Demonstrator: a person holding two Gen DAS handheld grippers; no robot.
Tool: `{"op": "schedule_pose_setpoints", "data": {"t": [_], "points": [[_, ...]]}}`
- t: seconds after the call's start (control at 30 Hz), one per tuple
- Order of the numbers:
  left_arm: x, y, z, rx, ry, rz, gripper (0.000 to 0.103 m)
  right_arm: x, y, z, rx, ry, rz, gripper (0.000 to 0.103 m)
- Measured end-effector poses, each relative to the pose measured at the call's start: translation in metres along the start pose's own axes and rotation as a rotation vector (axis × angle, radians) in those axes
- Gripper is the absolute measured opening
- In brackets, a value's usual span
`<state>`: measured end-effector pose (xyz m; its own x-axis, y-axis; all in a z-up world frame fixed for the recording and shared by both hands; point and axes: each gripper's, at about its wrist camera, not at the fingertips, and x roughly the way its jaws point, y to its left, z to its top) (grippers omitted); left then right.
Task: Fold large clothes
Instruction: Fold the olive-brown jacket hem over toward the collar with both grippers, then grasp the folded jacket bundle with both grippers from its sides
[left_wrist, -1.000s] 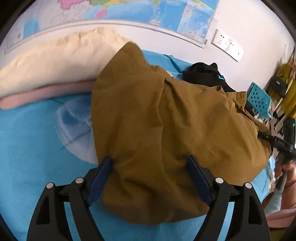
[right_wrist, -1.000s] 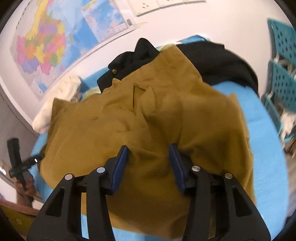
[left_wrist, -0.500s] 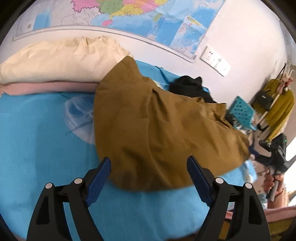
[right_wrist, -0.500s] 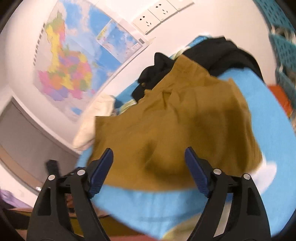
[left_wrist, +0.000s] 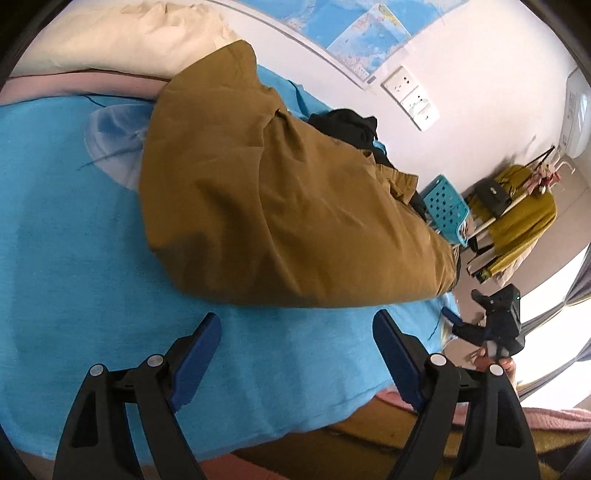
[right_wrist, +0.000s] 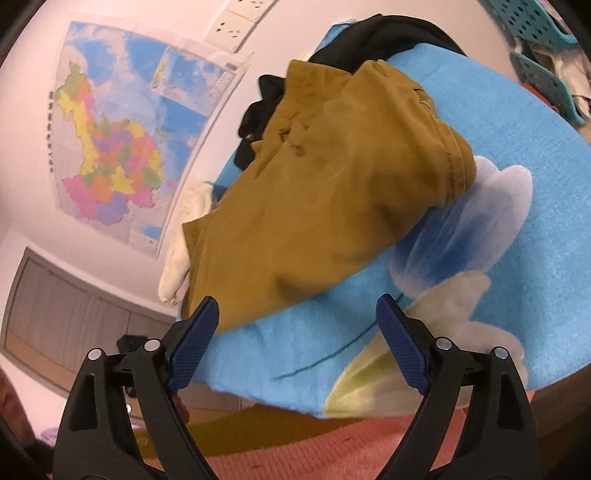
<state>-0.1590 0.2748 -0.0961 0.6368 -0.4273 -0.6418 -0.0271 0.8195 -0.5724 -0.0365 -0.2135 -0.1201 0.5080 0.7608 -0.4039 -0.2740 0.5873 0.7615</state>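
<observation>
A mustard-brown pair of trousers (left_wrist: 280, 206) lies folded over on the blue blanket (left_wrist: 74, 258). It also shows in the right wrist view (right_wrist: 325, 192). My left gripper (left_wrist: 295, 332) is open and empty, a little back from the garment's near edge. My right gripper (right_wrist: 295, 317) is open and empty, back from the garment's other end; it shows in the left wrist view (left_wrist: 491, 328) at the right, off the blanket's edge.
A black garment (left_wrist: 347, 125) lies behind the trousers by the wall. A cream duvet (left_wrist: 122, 40) over a pink one sits at the far left. A teal crate (left_wrist: 445, 206) and a clothes rack (left_wrist: 517, 214) stand at the right. A map hangs on the wall (right_wrist: 122, 147).
Both grippers let go of the trousers, opened wide and pulled back from them. The folded trousers lie flat on the blanket.
</observation>
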Motion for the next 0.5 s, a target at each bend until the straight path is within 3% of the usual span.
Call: {"op": "schedule_pose_setpoints", "data": {"t": [0.33, 0.5], "points": [[0.015, -0.007, 0.011, -0.019, 0.015, -0.014, 0.096, 0.015, 0.004, 0.011, -0.007, -0.051, -0.076, 0.09], [0.025, 0.002, 0.027, -0.094, 0.011, -0.102, 0.096, 0.03, 0.009, 0.024, 0.022, -0.093, -0.073, 0.098]]}}
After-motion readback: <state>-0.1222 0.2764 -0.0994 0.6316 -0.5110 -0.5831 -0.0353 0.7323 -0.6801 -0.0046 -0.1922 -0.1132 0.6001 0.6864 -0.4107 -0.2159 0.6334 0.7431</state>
